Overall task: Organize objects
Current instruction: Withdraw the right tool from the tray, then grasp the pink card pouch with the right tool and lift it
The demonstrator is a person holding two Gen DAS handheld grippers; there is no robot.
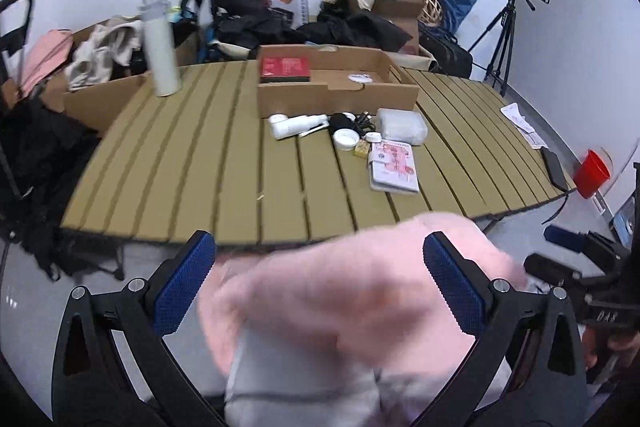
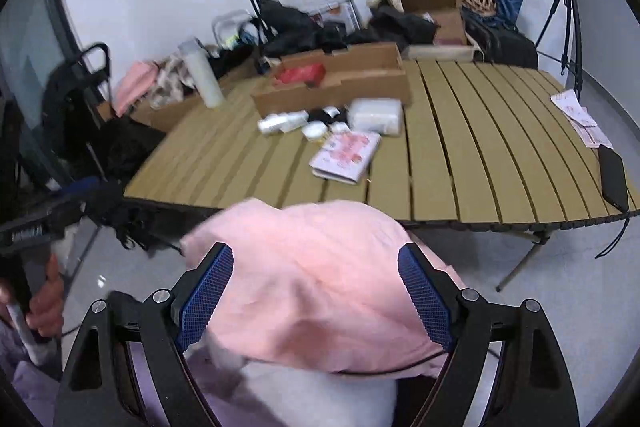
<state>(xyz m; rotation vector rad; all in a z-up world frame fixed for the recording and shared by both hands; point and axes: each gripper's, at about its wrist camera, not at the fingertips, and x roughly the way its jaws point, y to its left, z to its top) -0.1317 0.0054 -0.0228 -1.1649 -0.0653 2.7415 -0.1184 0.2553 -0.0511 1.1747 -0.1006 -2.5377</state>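
Both grippers are held off the near edge of the slatted tan folding table (image 1: 192,163), above the floor, looking forward across it. We see no contact with any task object.

Left gripper (image 1: 318,277): fingers spread wide, nothing between the blue textured pads (image 1: 184,283). The soft pink garment (image 1: 360,287) filling the gap looks like the person's own clothing lying behind and below the fingers, not something gripped. Right gripper (image 2: 316,291): likewise spread wide, empty, with the same pink fabric behind it.

Task objects lie well ahead of both grippers, in a cluster in front of the shallow open cardboard box (image 1: 340,91): a white cylindrical tube-shaped device (image 1: 296,125), a small round white jar (image 1: 346,139), a translucent rectangular plastic container (image 1: 402,126), and a flat pink-patterned booklet (image 1: 394,167) nearest us. A red flat box (image 1: 286,67) already sits in the cardboard box.

Key relation: in the left view the booklet lies forward and slightly right of the finger gap; in the right view (image 2: 346,157) it lies nearly straight ahead, slightly right of the midline. We judge the right gripper better aligned. The booklet's long axis runs roughly away from us, slightly skewed, so a grasp would close across its short width. It lies flat on the slats, so the edge pick-up may slip.
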